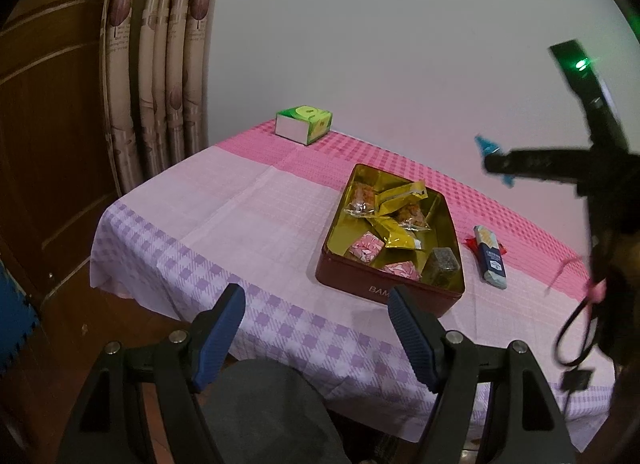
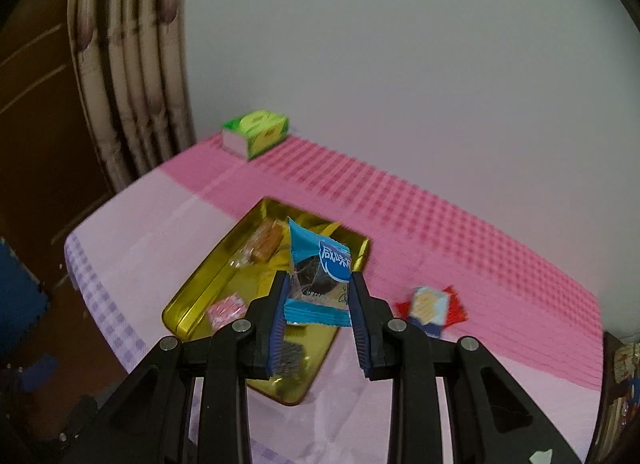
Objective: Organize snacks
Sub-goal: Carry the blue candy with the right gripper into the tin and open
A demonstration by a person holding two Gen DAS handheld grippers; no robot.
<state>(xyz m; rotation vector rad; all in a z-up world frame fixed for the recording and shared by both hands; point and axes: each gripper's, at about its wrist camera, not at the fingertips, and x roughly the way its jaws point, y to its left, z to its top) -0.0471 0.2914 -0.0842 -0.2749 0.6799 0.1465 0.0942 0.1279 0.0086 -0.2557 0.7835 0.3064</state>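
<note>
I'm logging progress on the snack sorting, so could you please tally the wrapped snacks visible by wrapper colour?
Yellow foil packets, in the tin: 2
Clear-wrapped orange bars, in the tin: 2
Pink-and-white wrapped squares, in the tin: 2
Dark wrapped block, in the tin: 1
Blue packet, in the right gripper: 1
Blue-and-white bar, on the tablecloth: 1
Red wrapper, under that bar: 1
Total: 10

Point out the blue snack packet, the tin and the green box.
blue snack packet (image 2: 316,284), right wrist view, on its clear middle between the jaws.
tin (image 1: 356,284), left wrist view, on its red front wall.
green box (image 1: 308,119), left wrist view, on its green top.
</note>
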